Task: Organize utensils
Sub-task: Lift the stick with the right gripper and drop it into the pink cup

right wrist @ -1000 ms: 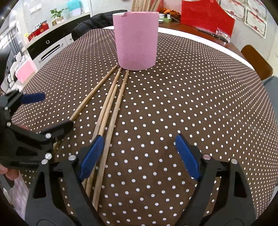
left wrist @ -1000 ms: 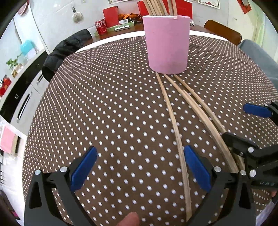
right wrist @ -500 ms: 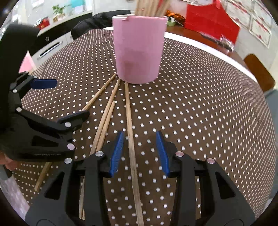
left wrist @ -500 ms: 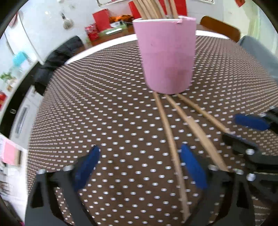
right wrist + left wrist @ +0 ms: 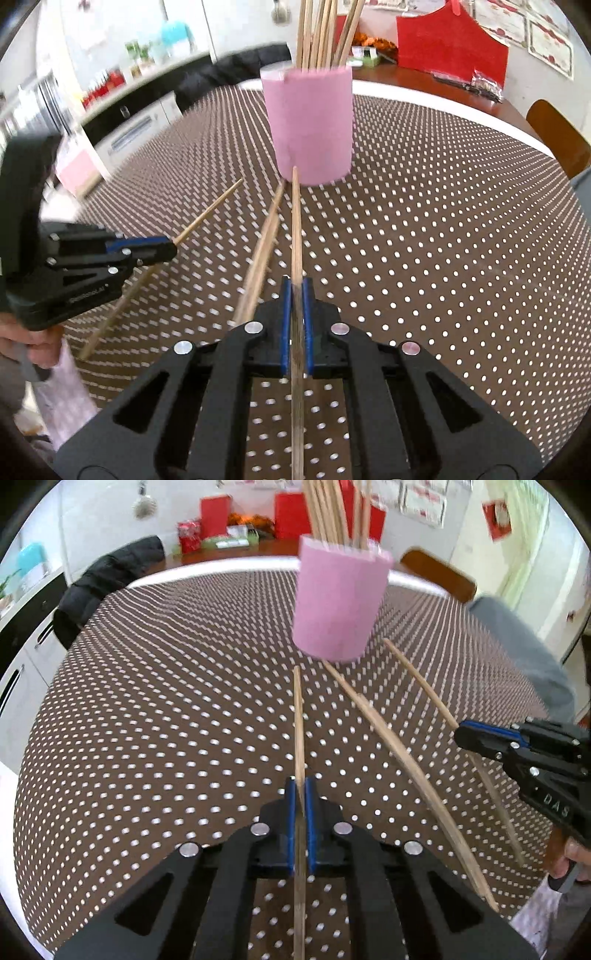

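Note:
A pink cup stands on the dotted brown table, with several wooden chopsticks upright in it. My left gripper is shut on one chopstick and holds it lifted, its tip pointing toward the cup. My right gripper is shut on another chopstick, its tip near the cup's base. In the left wrist view the right gripper holds its chopstick. Two chopsticks lie together on the table between the grippers.
The round table has a brown cloth with white dots. A black jacket hangs on a chair at the far left. A wooden chair stands at the far right. Red boxes sit on a sideboard behind.
Both grippers have closed, each on a chopstick, and lifted it off the table. Two chopsticks stay on the cloth. The cup has not moved.

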